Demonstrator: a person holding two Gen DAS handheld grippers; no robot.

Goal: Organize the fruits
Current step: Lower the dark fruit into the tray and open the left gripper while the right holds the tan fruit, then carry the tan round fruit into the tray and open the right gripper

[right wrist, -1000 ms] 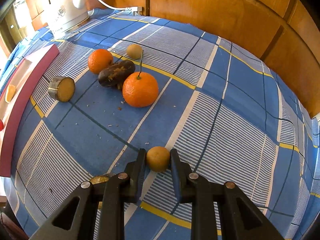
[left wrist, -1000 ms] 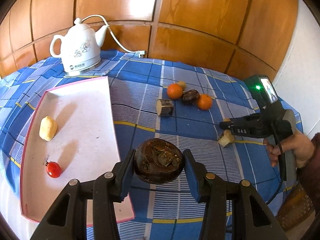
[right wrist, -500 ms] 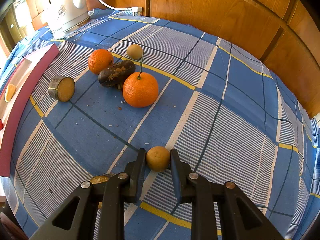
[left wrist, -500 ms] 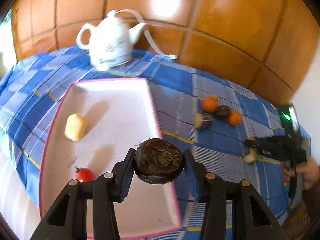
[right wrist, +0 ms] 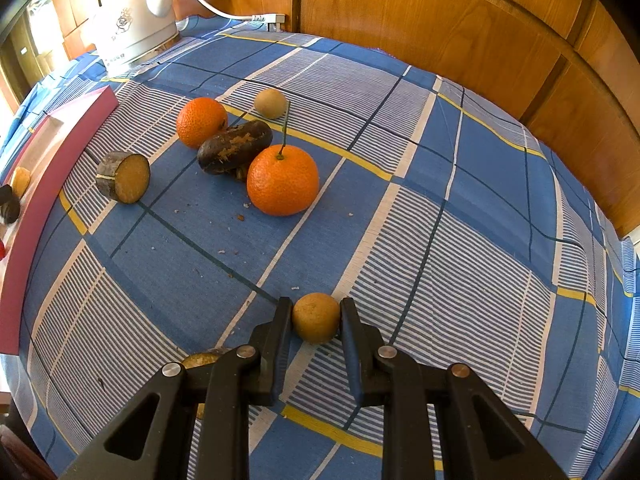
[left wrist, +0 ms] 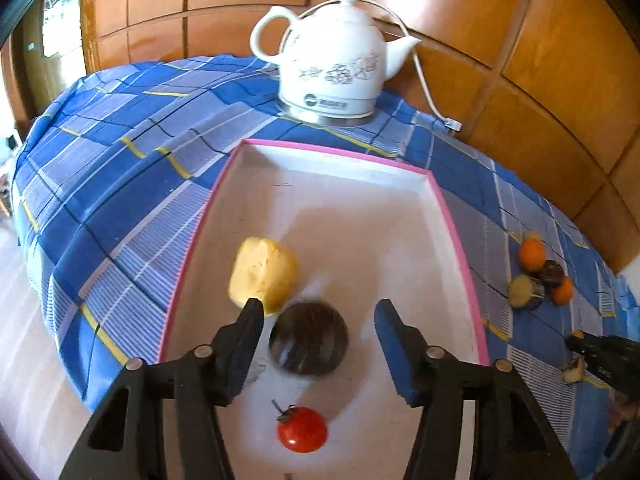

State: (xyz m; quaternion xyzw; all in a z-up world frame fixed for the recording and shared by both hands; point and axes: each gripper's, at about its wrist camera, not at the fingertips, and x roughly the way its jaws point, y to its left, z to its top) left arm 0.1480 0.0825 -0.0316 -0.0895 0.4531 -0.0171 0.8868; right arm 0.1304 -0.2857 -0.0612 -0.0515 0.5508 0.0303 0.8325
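Observation:
My left gripper (left wrist: 318, 336) is open above the pink-rimmed white tray (left wrist: 456, 236). A dark round fruit (left wrist: 308, 340) lies free in the tray between the spread fingers, blurred. A yellow fruit piece (left wrist: 262, 272) and a red cherry tomato (left wrist: 302, 429) also lie in the tray. My right gripper (right wrist: 316, 318) is shut on a small tan round fruit (right wrist: 316, 322) low over the blue checked cloth. Two oranges (right wrist: 283, 180) (right wrist: 201, 121), a dark oblong fruit (right wrist: 235, 146), a cut piece (right wrist: 123, 177) and another small tan fruit (right wrist: 271, 103) lie ahead of it.
A white electric kettle (left wrist: 334, 68) with its cord stands behind the tray by the wooden wall. The tray's pink side (right wrist: 44, 184) shows at the left of the right wrist view. A cut piece (right wrist: 200, 360) lies under the right gripper's left finger.
My left gripper moved left over the tray, opened and let go of the dark round fruit, which now lies in the tray. The right gripper has not moved.

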